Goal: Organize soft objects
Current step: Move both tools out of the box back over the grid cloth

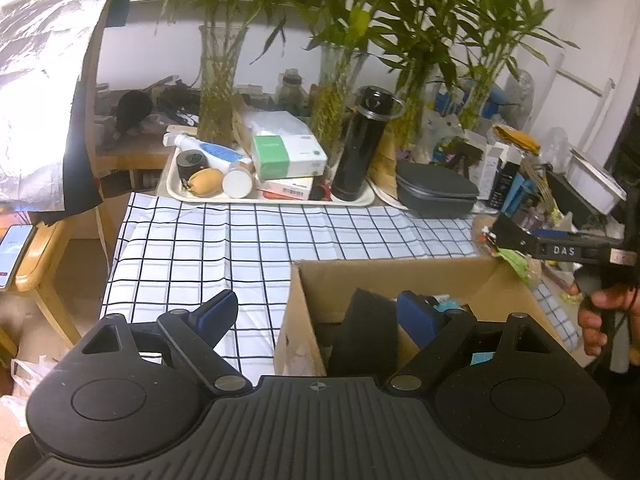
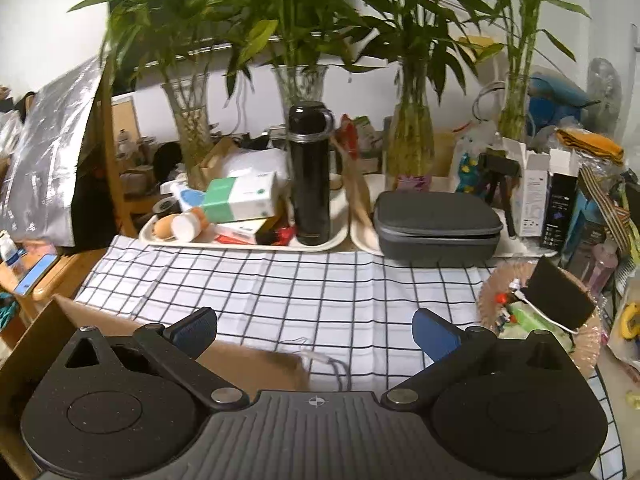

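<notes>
A cardboard box [image 1: 400, 276] stands open on the checked cloth [image 1: 240, 240]; a black foam block [image 1: 368, 320] and other items lie inside. My left gripper [image 1: 320, 316] is open and empty, straddling the box's left wall. In the left wrist view my right gripper [image 1: 504, 232] reaches in from the right above the box's far right corner; its state is unclear there. In the right wrist view my right gripper [image 2: 316, 332] is open and empty above the cloth [image 2: 320, 288], with the box corner [image 2: 256, 360] below it. A black foam block [image 2: 560, 296] sits in a woven basket [image 2: 492, 292] at right.
A white tray [image 1: 276, 200] at the back holds a black flask [image 1: 360, 144], boxes, tape and bottles. A grey zip case [image 1: 436, 192] lies right of it. Glass vases with bamboo [image 1: 218, 80] line the back. A white cable [image 2: 328, 360] lies on the cloth.
</notes>
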Demonstrator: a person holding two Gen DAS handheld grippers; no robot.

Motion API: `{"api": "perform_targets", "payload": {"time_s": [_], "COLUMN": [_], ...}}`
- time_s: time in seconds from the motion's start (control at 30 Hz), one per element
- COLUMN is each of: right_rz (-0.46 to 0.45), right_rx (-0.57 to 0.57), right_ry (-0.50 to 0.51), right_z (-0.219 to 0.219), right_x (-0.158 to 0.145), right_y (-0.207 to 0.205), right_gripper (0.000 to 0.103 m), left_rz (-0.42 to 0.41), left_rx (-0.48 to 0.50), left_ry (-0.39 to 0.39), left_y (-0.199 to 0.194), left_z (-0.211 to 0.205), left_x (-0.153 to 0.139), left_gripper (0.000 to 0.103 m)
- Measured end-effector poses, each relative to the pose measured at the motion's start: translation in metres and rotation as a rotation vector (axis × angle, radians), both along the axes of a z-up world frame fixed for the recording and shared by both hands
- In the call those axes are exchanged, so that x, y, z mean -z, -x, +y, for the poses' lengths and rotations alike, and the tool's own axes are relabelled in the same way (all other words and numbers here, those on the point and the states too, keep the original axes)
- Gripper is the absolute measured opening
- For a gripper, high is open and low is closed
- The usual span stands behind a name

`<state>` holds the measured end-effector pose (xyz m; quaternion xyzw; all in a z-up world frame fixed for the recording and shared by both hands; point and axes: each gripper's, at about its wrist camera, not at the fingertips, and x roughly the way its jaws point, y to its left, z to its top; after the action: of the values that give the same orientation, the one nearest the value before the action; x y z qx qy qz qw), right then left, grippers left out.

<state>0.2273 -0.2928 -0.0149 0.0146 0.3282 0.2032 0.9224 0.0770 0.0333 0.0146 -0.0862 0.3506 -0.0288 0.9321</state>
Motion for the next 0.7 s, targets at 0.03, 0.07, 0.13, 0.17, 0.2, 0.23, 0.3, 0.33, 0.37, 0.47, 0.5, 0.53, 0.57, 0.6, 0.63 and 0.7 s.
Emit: {"api": "perform_targets", "payload": {"time_s": [0.03,0.07,0.13,0.17,0.2,0.23,0.3,0.33,0.37,0.47,0.5,0.53,0.57,0.6,0.63,0.7], "right_rz": [0.001,0.001,0.0,-0.004,-0.013,-0.021,-0.045,-0.055,-0.059,-0.059,-0.058,-0.058,-0.058,-0.059,-0.059,-0.057], "right_rx": [0.007,0.017,0.03,0.033,0.036,0.039,0.041,0.039,0.037,0.038,0.04,0.041,0.042,0.043,0.044,0.043], "right_ry": [0.001,0.005,0.011,0.011,0.012,0.014,0.021,0.028,0.037,0.057,0.062,0.067,0.072,0.076,0.08,0.085], "right_z": [0.0,-0.001,-0.001,-0.001,-0.002,-0.002,-0.003,-0.003,-0.003,-0.005,-0.007,-0.008,-0.009,-0.011,-0.012,-0.014], "right_x": [0.001,0.003,0.005,0.005,0.006,0.005,0.005,0.005,0.005,0.005,0.005,0.005,0.006,0.006,0.006,0.007], "right_y": [-0.002,-0.004,-0.006,-0.007,-0.007,-0.007,-0.007,-0.007,-0.009,-0.014,-0.016,-0.018,-0.02,-0.021,-0.022,-0.024], "right_gripper": [0.103,0.103,0.103,0.103,0.103,0.103,0.103,0.103,0.103,0.103,0.103,0.103,0.103,0.103,0.103,0.103], "left_rz": [-0.002,-0.005,-0.013,-0.017,-0.021,-0.025,-0.035,-0.04,-0.044,-0.047,-0.052,-0.056,-0.06,-0.062,-0.063,-0.062], "left_rx": [-0.008,-0.015,-0.025,-0.026,-0.027,-0.028,-0.028,-0.027,-0.026,-0.034,-0.037,-0.042,-0.047,-0.053,-0.058,-0.067], "left_ry": [0.006,0.012,0.022,0.025,0.028,0.029,0.024,0.019,0.014,0.008,0.014,0.021,0.03,0.039,0.047,0.053], "left_y": [-0.002,-0.004,-0.01,-0.012,-0.015,-0.018,-0.023,-0.028,-0.031,-0.046,-0.051,-0.056,-0.06,-0.065,-0.069,-0.079], "left_z": [0.002,0.004,0.009,0.011,0.013,0.015,0.017,0.019,0.019,0.025,0.027,0.029,0.032,0.034,0.036,0.039], "left_x": [0.001,0.002,0.003,0.003,0.004,0.004,0.004,0.005,0.005,0.008,0.01,0.011,0.013,0.014,0.016,0.019], "left_gripper": [0.087,0.087,0.087,0.087,0.087,0.087,0.087,0.087,0.087,0.087,0.087,0.087,0.087,0.087,0.087,0.087]}}
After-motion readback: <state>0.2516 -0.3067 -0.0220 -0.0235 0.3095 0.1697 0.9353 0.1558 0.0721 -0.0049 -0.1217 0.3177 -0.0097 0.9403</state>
